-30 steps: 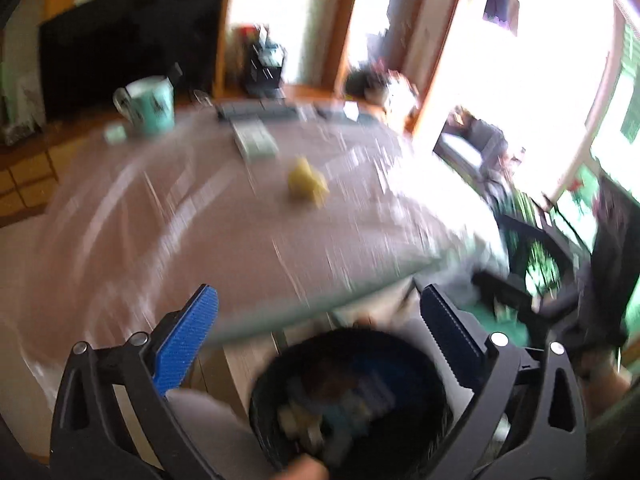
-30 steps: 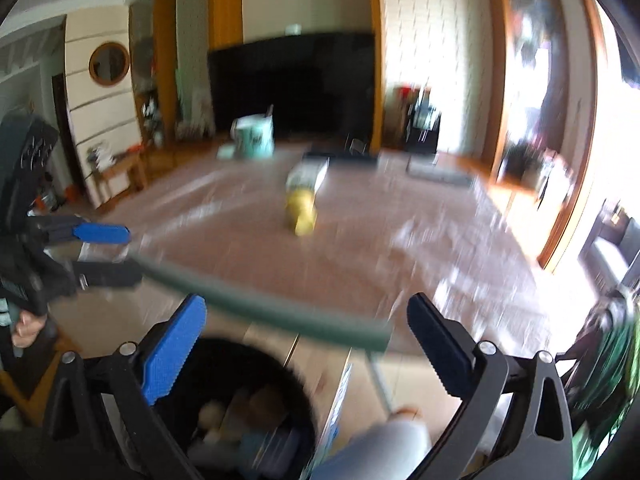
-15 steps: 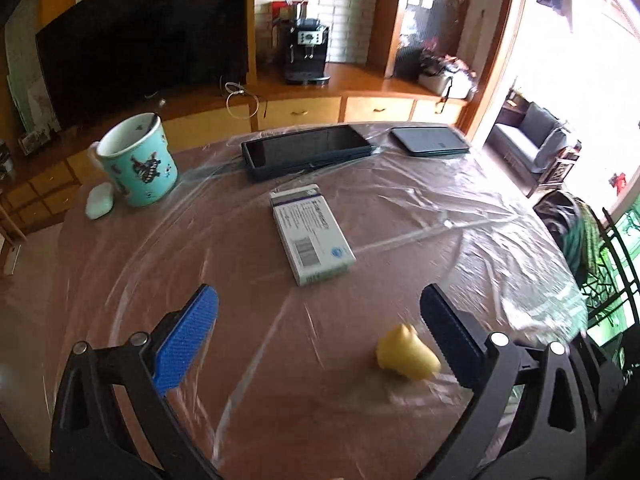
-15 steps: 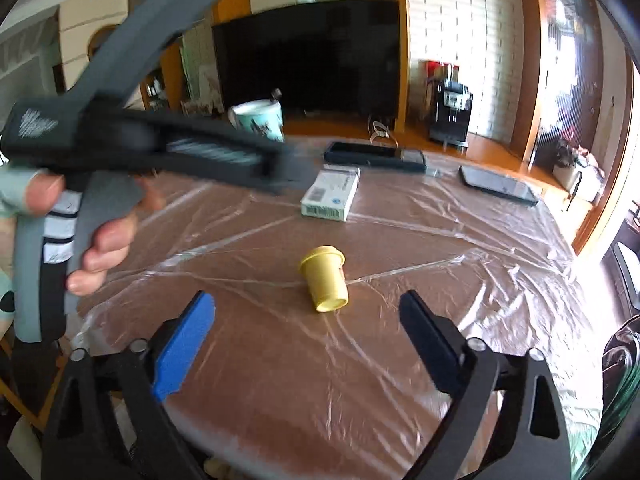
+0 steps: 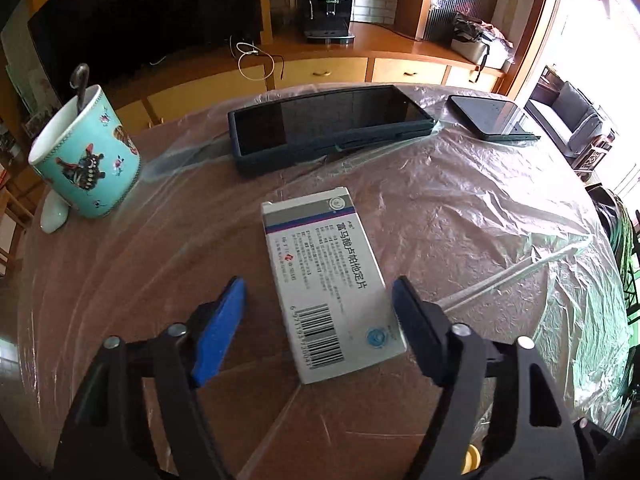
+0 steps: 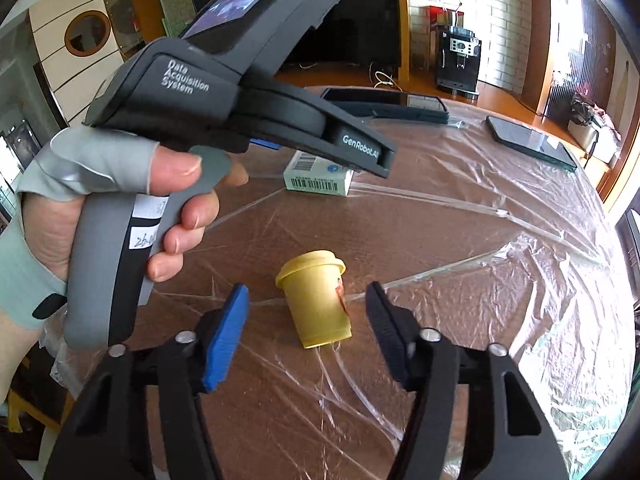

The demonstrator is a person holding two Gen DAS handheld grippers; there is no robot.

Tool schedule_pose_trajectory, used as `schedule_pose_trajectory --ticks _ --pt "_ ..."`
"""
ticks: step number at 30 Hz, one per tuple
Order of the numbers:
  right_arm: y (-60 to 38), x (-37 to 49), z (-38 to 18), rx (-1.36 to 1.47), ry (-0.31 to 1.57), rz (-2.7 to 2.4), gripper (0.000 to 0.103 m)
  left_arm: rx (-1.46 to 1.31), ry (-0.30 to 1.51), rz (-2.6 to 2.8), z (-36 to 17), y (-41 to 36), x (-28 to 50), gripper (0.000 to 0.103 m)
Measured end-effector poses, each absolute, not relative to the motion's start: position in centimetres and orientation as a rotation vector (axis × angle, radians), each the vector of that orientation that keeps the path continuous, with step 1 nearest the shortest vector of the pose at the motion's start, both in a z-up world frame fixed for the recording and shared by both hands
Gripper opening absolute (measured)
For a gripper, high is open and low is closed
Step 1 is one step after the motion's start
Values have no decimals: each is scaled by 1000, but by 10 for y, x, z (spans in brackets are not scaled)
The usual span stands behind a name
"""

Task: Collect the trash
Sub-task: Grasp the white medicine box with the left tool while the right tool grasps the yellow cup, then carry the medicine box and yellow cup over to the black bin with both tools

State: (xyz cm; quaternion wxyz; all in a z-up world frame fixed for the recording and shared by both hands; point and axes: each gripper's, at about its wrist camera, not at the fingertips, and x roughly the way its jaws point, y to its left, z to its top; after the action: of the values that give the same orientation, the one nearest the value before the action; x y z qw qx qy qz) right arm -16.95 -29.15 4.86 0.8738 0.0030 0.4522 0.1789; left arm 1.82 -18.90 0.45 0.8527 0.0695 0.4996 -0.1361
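A white medicine box point(image 5: 328, 280) lies flat on the plastic-covered table point(image 5: 480, 240). My left gripper point(image 5: 318, 292) points down over its near half, jaws closing around it. The black right finger point(image 5: 408, 320) is at the box's edge; the blue pad point(image 5: 222, 320) stands apart from it. A yellow paper cup point(image 6: 316, 304) lies on its side, lid away from me. My right gripper point(image 6: 307, 292) straddles it with jaws closing, and neither pad touches the cup. In the right wrist view a hand point(image 6: 120, 200) holds the left gripper above the box point(image 6: 318, 178).
A turquoise mug point(image 5: 86, 156) with a spoon stands at the far left beside a small white object point(image 5: 54, 212). A dark tablet point(image 5: 328, 124) and a second dark device point(image 5: 488, 116) lie at the far edge. A sideboard behind carries a coffee machine point(image 5: 328, 4).
Both grippers have come from above a black bin beside the table to low over the tabletop. The left now straddles the box, the right the cup, and both jaws have narrowed.
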Motion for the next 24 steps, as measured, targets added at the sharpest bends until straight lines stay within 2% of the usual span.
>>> schedule_pose_trajectory --ticks 2,3,5,24 --pt "-292 -167 46 12 958 374 41 156 1045 -280 4 -188 18 56" --pt "-293 -166 45 17 965 375 35 167 1042 -276 4 -189 18 53" --pt "-295 -165 44 31 967 381 31 163 1043 -289 4 -188 19 52" --pt "-340 -193 62 159 917 385 31 96 960 -396 38 -155 -53 52"
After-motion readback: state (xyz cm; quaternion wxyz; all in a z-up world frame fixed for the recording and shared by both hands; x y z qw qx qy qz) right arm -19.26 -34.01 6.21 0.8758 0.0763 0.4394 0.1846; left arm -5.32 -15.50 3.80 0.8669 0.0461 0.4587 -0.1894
